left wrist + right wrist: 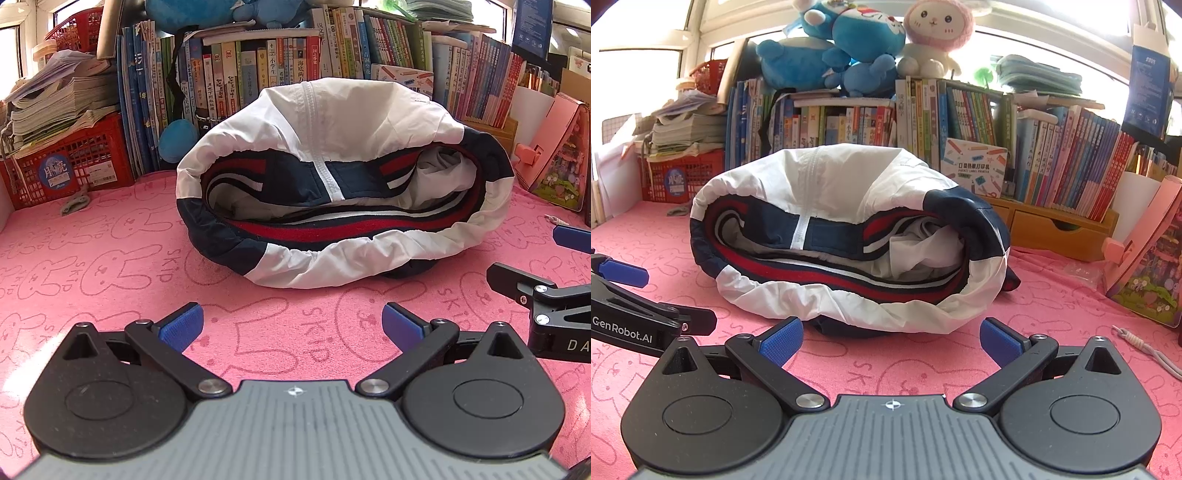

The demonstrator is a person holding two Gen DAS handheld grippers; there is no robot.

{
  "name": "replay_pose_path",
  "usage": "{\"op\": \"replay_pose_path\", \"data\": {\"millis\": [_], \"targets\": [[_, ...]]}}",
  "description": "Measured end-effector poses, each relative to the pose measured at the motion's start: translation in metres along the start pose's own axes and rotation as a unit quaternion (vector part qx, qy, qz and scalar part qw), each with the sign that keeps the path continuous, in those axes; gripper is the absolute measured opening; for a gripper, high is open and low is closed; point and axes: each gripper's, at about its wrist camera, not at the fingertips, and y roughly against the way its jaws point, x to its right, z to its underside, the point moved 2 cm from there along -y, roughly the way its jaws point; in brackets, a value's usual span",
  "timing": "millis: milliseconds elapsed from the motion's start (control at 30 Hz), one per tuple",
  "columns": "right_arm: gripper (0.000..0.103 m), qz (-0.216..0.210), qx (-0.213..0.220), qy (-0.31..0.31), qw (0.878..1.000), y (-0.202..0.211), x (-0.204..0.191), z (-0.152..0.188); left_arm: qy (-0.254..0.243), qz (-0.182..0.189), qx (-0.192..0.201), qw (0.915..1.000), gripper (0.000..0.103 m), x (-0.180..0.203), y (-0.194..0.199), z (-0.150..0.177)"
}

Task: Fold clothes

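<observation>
A white and navy jacket (332, 122) with red striped trim sits bundled into its own hood on the pink rabbit-print cloth (110, 266), and it appears again as the jacket (827, 177) in the right wrist view. My left gripper (291, 326) is open just short of the bundle's front edge, nothing between its blue pads. My right gripper (892, 341) is open too, close in front of the bundle, holding nothing. Each gripper shows in the other's view: the right gripper (532, 258) at the right edge, the left gripper (646, 299) at the left edge.
A row of books (923, 114) with plush toys (849, 40) on top stands behind the bundle. A red crate (74, 162) under stacked papers is at the back left. A pink board book (1145, 258) leans at the right. A white cord (1145, 350) lies on the cloth.
</observation>
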Motion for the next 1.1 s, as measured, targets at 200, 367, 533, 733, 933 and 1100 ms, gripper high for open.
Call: {"op": "replay_pose_path", "data": {"millis": [200,367,533,733,933,1100], "targets": [[0.103,0.001,0.0,-0.001,1.0,-0.001,-0.0021,-0.0027,-0.007,0.001,0.0,1.0,0.103,0.0018,-0.001,0.0011],[0.103,0.001,0.001,-0.001,1.0,-0.0023,0.0006,0.0018,-0.009,0.002,-0.004,0.9999,0.103,0.0025,-0.0024,0.0022],[0.103,0.003,0.0,0.002,1.0,-0.0027,0.0002,0.0018,-0.011,0.002,-0.008,0.9999,0.103,0.0023,-0.0036,0.0034],[0.103,0.006,-0.001,0.005,1.0,-0.003,-0.0003,0.002,-0.012,0.003,-0.009,0.9999,0.103,0.0025,-0.0043,0.0032],[0.103,0.008,0.001,0.01,1.0,-0.0042,-0.001,0.0018,-0.009,0.002,-0.01,0.9999,0.103,0.0006,-0.0056,0.003],[0.103,0.008,0.001,0.013,1.0,-0.0075,-0.0007,0.002,-0.009,0.004,-0.011,0.9999,0.103,-0.0009,-0.0085,0.0022]]}}
